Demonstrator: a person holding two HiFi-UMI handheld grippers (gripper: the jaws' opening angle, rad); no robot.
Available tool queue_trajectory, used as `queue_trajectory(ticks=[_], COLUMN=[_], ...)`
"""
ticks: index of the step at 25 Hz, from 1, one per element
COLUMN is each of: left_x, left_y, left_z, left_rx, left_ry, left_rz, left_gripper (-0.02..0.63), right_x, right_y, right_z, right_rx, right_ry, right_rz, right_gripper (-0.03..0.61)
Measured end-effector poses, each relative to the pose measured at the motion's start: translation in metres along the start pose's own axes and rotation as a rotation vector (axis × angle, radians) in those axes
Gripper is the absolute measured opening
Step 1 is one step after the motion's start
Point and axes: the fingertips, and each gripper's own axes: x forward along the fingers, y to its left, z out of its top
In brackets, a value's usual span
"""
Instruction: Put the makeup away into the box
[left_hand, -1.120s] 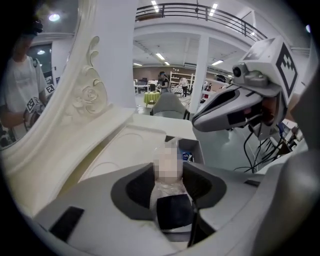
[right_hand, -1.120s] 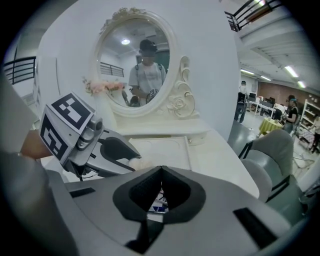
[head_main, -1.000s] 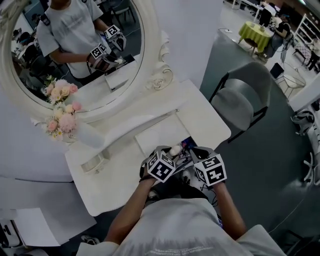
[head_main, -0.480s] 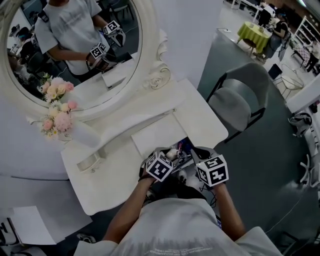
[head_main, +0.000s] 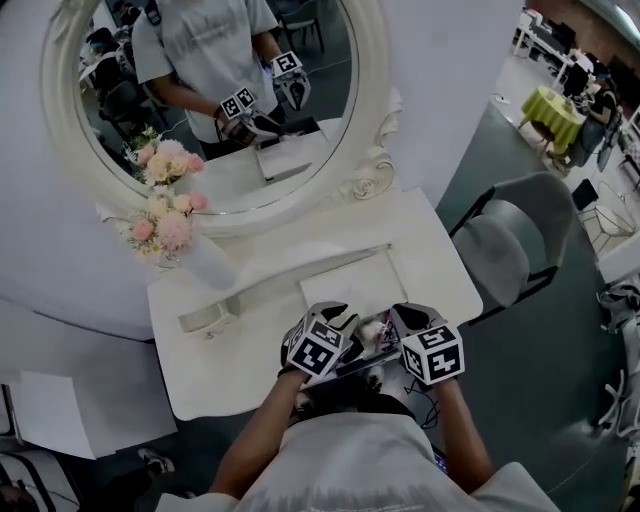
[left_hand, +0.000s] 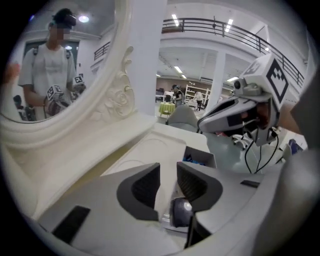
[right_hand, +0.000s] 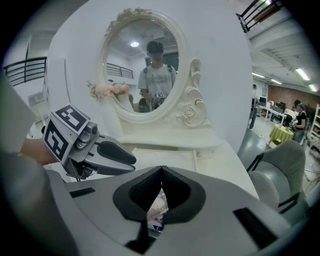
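Observation:
Both grippers hover side by side over the front edge of the white vanity table (head_main: 250, 340). Between them lies a small open box (head_main: 377, 330) of makeup; in the left gripper view this box (left_hand: 199, 156) shows blue items inside. My left gripper (left_hand: 168, 182) is closing, with a gap still between its pads and only the white tabletop showing through. A dark round cap (left_hand: 181, 212) sits just under its right pad. My right gripper (right_hand: 161, 173) has its fingertips touching. Pale and blue makeup (right_hand: 158, 206) shows below through the hollow of its jaws.
An oval mirror (head_main: 220, 90) stands at the back with pink flowers (head_main: 165, 215) at its left. A flat white tray (head_main: 350, 280) lies mid-table and a small white holder (head_main: 205, 318) at the left. A grey chair (head_main: 510, 250) stands to the right.
The head view has swung, so the table and mirror sit further right in the picture. Both grippers stay close together at the table's front edge, drawn back a little toward the person.

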Motion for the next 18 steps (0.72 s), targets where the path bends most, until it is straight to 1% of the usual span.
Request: queue_trajectory(ticks=[1,4,5,9,13,18], left_x=[-0.01,-0.045,-0.057,-0.102,-0.148,-0.197], left_y=[0.01,0.038,0.046,0.075,0.096,0.124], left_z=[0.002,0.009,0.01,0.015,0.014,0.016], left_rx=[-0.014,-0.05,-0.066,-0.114,-0.125,-0.121], left_ry=[-0.022,-0.094,-0.119,-0.209,-0.252,-0.279], left_rz=[0.03,0.131,0.158,0.258,0.344,0.482], left_gripper=[0.119,0.032,0.015,0.014,0.014,0.015], right_x=[0.004,0.015,0.018,0.032,0.038,0.044], right_y=[0.005,0.022,0.029,0.059,0.09,0.123], right_z=[0.008,0.029,0.036,0.066,0.095,0.134], right_rx=[-0.017,-0.061,-0.075,-0.144,-0.209,-0.273], right_ry=[-0.005,-0.017,-0.021,-0.043,-0.071,-0.13], right_rz=[0.013,0.053,0.069,0.137,0.193,0.265], right_gripper=[0.002,0.002,0.002,0.002,0.002,0.002])
